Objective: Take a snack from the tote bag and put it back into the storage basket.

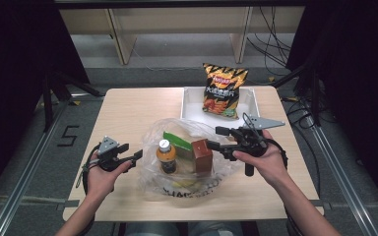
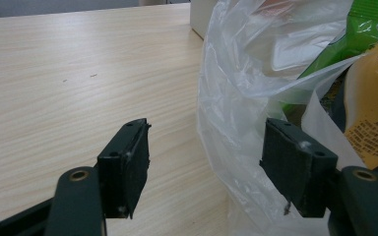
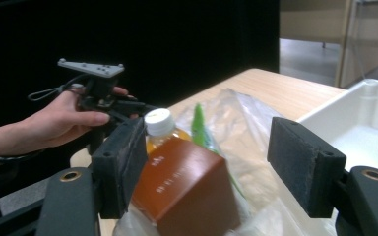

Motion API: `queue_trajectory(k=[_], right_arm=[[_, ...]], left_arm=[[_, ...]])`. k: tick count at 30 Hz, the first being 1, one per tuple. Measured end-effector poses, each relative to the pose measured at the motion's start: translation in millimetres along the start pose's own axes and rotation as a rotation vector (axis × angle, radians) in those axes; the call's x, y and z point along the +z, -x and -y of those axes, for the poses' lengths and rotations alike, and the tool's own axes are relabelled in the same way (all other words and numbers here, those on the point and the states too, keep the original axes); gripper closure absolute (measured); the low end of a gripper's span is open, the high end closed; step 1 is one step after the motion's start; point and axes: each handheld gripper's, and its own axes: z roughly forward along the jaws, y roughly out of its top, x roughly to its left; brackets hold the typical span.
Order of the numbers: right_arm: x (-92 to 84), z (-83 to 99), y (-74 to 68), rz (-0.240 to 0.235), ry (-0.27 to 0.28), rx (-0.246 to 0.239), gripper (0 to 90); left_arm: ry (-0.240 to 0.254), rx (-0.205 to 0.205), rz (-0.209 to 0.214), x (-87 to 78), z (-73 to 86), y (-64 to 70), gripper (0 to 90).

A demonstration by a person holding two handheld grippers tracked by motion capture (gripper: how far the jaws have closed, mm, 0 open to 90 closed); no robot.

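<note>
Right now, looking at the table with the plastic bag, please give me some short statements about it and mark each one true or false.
1. The chip bag stands in the white tray. True.
2. The brown carton lies outside the plastic bag. False: it is inside, beside the bottle.
3. The bottle has a white cap. True.
4. The right gripper is clamped on the carton. False: its jaws stand open and apart from it.
5. The left gripper is open at the bag's edge. True.
</note>
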Motion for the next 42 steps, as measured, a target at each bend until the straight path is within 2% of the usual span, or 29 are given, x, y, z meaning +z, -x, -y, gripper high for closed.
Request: queue_trajectory(k=[2,3,4,7,9,10,14,15,16,18,24,25,26,28,30,31,35,38,39,40,41,42], right_arm=[[1.2,-1.3,-1.1,-0.02,-0.004,-0.028,30.9],[1.6,-1.7,-4.3,-0.019,-0.015,-0.012,30.3],[3.9,-2.1,-4.6,-0.016,-0.013,-0.047,29.9],[6.1,-2.0,-5.4,-0.027,-0.012,-0.05,29.6],[8.2,-0.4,-7.4,-0.037,-0.017,-0.033,29.6],[10.9,0.9,-5.0,-0.032,-0.011,-0.07,29.6],[13.4,3.0,-5.5,-0.053,-0.029,-0.054,29.6],[14.9,4.2,-5.9,-0.053,-0.03,-0.049,29.6],[14.8,4.0,-4.2,-0.048,-0.041,-0.074,29.6],[15.8,4.5,-4.0,-0.048,-0.032,-0.077,29.7],[18.7,-0.9,-12.2,-0.035,-0.032,-0.065,29.8],[20.1,-3.2,-12.8,-0.03,-0.036,-0.08,30.7],[21.5,-6.2,-11.6,-0.009,-0.031,-0.119,32.1],[24.7,-10.6,-12.7,-0.015,-0.046,-0.096,34.5],[27.3,-16.5,-10.8,-0.014,-0.074,-0.093,39.8],[30.2,-23.7,-9.0,-0.002,-0.1,-0.095,45.4],[37.0,-34.4,-2.3,0.027,-0.14,-0.097,49.8],[43.9,-45.5,4.1,0.046,-0.24,-0.046,54.0],[47.7,-48.3,7.3,0.04,-0.246,-0.046,54.7],[49.6,-51.7,7.7,0.045,-0.277,-0.011,55.3],[52.6,-55.3,10.7,0.057,-0.303,-0.027,56.4],[58.2,-61.5,11.7,0.069,-0.36,-0.002,57.1]], left_arm=[[0.006,-0.005,-0.004,-0.6,-0.6,-0.1,34.2],[0.006,-0.002,-0.004,-0.7,-0.7,-0.4,34.2],[0.004,-0.006,0.0,-0.2,-0.4,-0.3,34.2],[0.002,-0.001,-0.002,0.0,-0.4,-0.3,34.2],[0.002,-0.001,-0.001,-0.1,-0.5,-0.3,34.2],[0.001,0.001,-0.002,-0.2,-0.5,-0.1,34.1],[0.0,-0.001,-0.001,-0.3,-0.2,0.1,34.1],[0.0,0.0,-0.001,-0.4,-0.3,0.0,34.1],[0.002,-0.001,-0.001,-0.6,-0.4,0.0,34.1],[0.002,-0.002,-0.001,-0.5,-0.4,0.0,34.1],[-0.002,-0.003,0.005,0.7,-0.6,1.1,34.1],[0.0,0.006,0.006,0.5,-1.1,1.2,34.2],[0.001,0.008,0.005,0.2,-1.2,1.7,34.2],[0.003,0.008,0.008,0.2,-1.1,1.7,34.2],[0.002,0.006,0.007,0.0,-0.9,1.4,34.2],[0.001,-0.003,0.008,0.1,-0.7,1.6,34.3],[0.004,-0.009,0.006,0.2,-0.9,1.7,34.3],[0.001,-0.005,0.006,0.1,-1.0,1.4,34.4],[0.002,-0.001,0.005,0.1,-1.1,1.0,34.4],[0.002,0.001,0.004,-0.1,-1.1,0.8,34.4],[0.002,0.002,0.004,-0.1,-1.1,0.7,34.4],[0.001,0.001,0.005,0.0,-1.0,0.7,34.4]])
